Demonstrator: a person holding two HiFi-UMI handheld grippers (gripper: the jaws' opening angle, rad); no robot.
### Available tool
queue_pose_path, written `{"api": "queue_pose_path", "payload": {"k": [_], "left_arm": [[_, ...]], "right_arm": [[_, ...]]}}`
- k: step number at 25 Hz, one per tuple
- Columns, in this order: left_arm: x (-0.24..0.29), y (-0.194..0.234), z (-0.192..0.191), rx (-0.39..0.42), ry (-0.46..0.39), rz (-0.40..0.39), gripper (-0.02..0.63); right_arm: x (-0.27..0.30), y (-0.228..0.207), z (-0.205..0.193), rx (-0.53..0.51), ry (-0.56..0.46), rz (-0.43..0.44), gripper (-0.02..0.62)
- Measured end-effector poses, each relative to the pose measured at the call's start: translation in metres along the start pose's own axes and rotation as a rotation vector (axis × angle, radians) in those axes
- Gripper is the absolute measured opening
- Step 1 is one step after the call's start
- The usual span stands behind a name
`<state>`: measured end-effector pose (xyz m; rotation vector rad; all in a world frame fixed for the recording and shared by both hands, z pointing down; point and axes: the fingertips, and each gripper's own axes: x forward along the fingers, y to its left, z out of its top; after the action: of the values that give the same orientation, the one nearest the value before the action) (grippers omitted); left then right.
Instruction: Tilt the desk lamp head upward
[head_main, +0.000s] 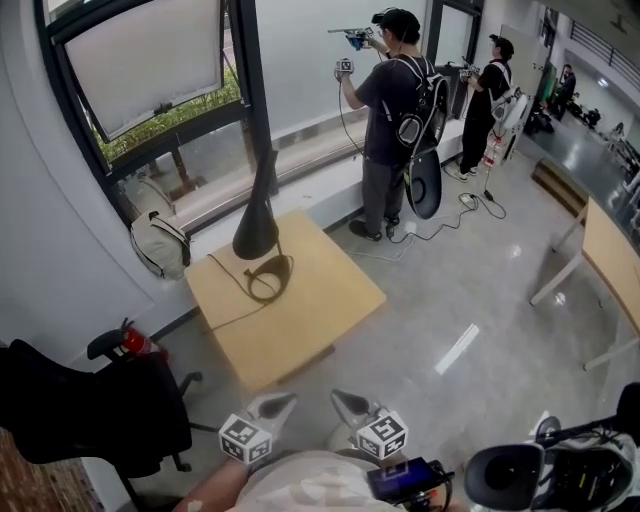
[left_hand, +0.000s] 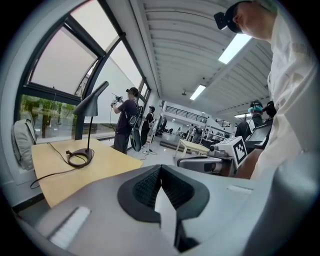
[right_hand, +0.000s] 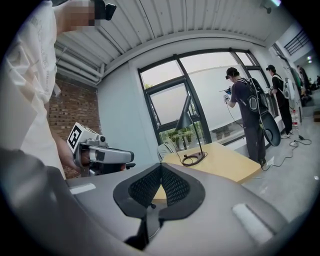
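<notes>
A black desk lamp (head_main: 257, 213) with a cone-shaped head stands on a small wooden table (head_main: 320, 305). Its head points down over a ring base (head_main: 268, 278), and a cord trails off the table's left side. Both grippers hover short of the table's near edge, well apart from the lamp. My left gripper (head_main: 278, 404) and right gripper (head_main: 346, 402) are shut with nothing between the jaws. The left gripper view shows the lamp (left_hand: 90, 104) far ahead at the left, beyond its gripper (left_hand: 160, 171). In the right gripper view the lamp (right_hand: 186, 118) stands ahead, past that gripper (right_hand: 161, 168).
A pale backpack (head_main: 158, 243) leans by the window left of the table. A black office chair (head_main: 95, 400) and a red extinguisher (head_main: 138, 344) are at the near left. Two people (head_main: 396, 110) stand at the far window with cables on the floor. Another table (head_main: 612, 258) is at the right.
</notes>
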<state>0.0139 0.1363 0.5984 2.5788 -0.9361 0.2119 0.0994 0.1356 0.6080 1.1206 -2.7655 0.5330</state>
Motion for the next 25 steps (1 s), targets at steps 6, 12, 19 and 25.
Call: {"api": "queue_pose_path", "payload": {"k": [6, 12, 19, 25], "left_arm": [[0.039, -0.005, 0.026, 0.004, -0.011, 0.052, 0.002], [0.043, 0.024, 0.032, -0.031, 0.002, 0.130, 0.002], [0.071, 0.050, 0.040, -0.039, -0.010, 0.134, 0.002], [0.103, 0.090, 0.059, -0.054, -0.043, 0.131, 0.002]], "right_arm": [[-0.015, -0.051, 0.016, 0.002, 0.000, 0.024, 0.014], [0.000, -0.077, 0.018, 0.020, -0.008, 0.047, 0.014], [0.026, -0.096, 0.019, 0.008, 0.021, 0.074, 0.014], [0.062, -0.120, 0.045, -0.011, 0.044, 0.070, 0.014]]}}
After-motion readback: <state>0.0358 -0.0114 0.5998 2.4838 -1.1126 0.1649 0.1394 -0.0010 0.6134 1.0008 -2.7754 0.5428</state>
